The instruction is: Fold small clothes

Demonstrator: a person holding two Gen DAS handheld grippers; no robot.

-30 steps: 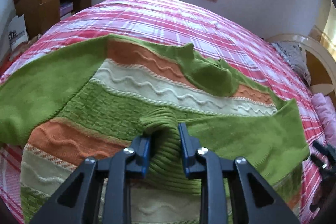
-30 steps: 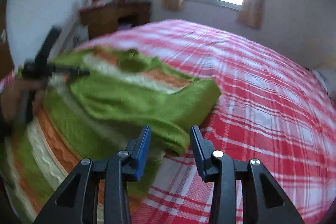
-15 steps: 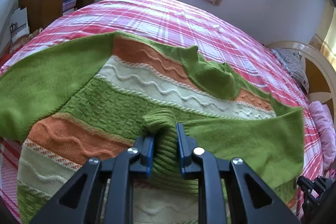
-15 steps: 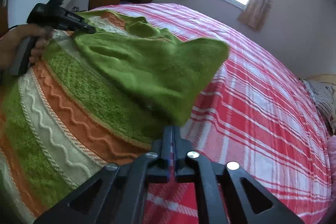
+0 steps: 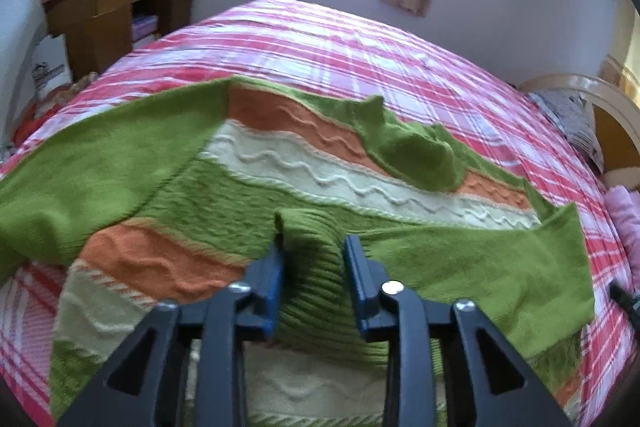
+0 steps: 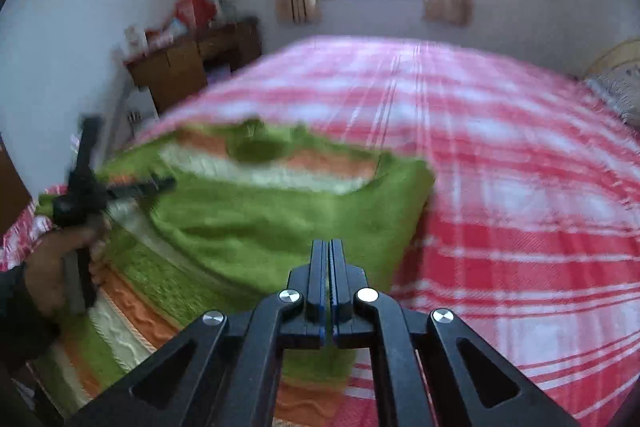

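The striped sweater [image 5: 280, 187] lies flat on the bed [image 5: 360, 47], its folded-in sleeve running rightward from the left claw [image 5: 314, 259], whose jaws stand apart around the cuff, while the right claw [image 6: 329, 259] pinches the sleeve's fold, jaws together.

Sweater [image 5: 280, 195]: green, orange and cream bands, wavy relief. Bedspread [image 5: 360, 51]: red, pink and white plaid. Desk [image 5: 116, 15]: brown.

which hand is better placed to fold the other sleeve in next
Left. Its tongs are open over the ribbed cuff of the already folded sleeve, and the flat left sleeve lies on their side. The right tongs are shut.
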